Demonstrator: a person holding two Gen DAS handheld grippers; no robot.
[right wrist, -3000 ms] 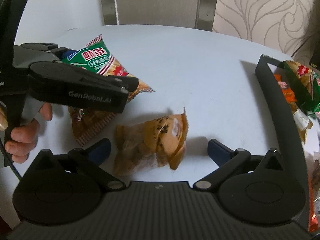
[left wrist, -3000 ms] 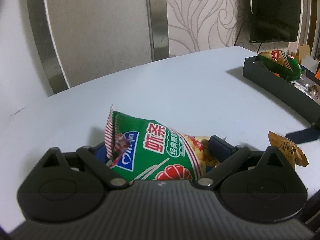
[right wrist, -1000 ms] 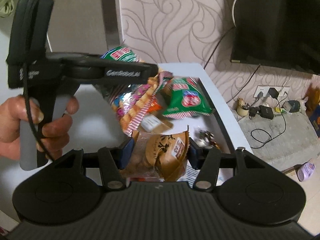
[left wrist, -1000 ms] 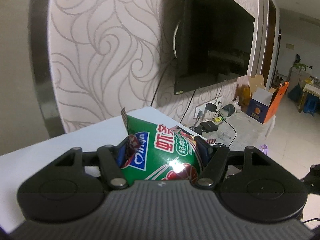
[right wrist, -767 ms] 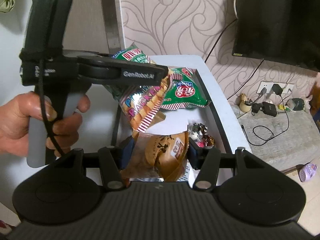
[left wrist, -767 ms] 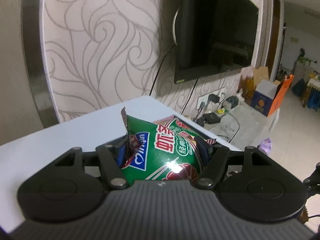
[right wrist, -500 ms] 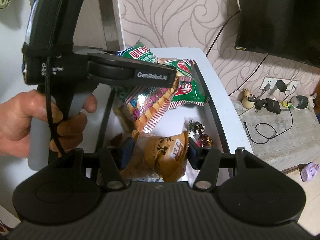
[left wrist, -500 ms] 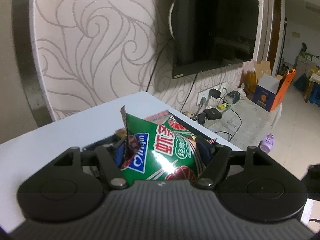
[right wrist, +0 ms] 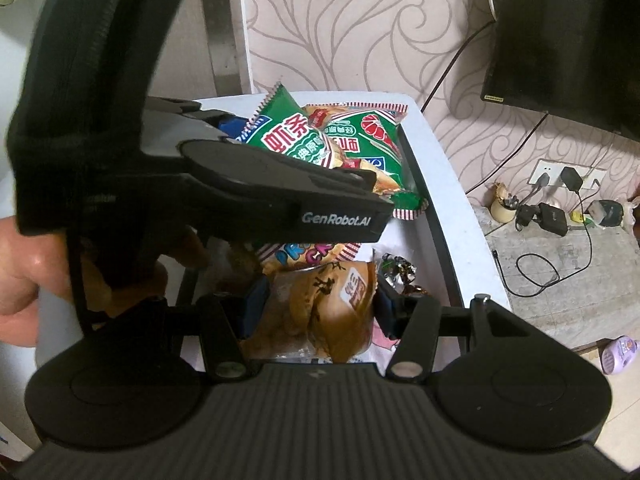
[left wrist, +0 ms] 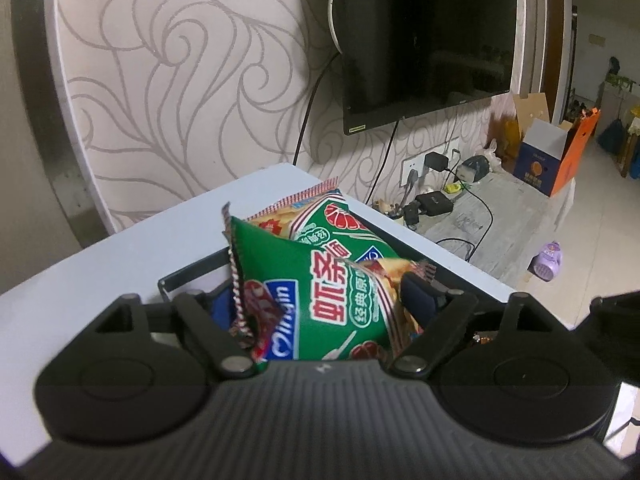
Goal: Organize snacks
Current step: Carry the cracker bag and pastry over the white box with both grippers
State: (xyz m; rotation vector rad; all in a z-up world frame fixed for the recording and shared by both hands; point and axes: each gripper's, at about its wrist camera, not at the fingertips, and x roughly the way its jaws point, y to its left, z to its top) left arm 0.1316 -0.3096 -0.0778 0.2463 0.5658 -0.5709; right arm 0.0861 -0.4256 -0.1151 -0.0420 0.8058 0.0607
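Observation:
My left gripper point(left wrist: 320, 300) is shut on a green shrimp-chip bag point(left wrist: 320, 292) and holds it over the black tray point(left wrist: 188, 272). A second green bag point(left wrist: 332, 224) lies in the tray behind it. In the right wrist view the left gripper point(right wrist: 280, 200) crosses the frame with its green bag point(right wrist: 284, 136) above the tray. My right gripper point(right wrist: 316, 304) is shut on a brown pastry packet point(right wrist: 324, 304) just above the tray's near part. The tray point(right wrist: 436, 240) also holds the second green bag point(right wrist: 372, 140) and small dark wrapped candies point(right wrist: 400, 272).
The tray sits at the white table's right end point(left wrist: 100, 264), close to the edge. Beyond it are a patterned wall, a wall-mounted TV point(left wrist: 424, 40), floor cables and chargers point(right wrist: 552, 212), and cardboard boxes point(left wrist: 548, 152). A hand point(right wrist: 24, 276) holds the left gripper.
Both grippers have moved from the table over to the tray with their packets, then lower toward it. The left gripper's green bag now hangs just above the green bag in the tray.

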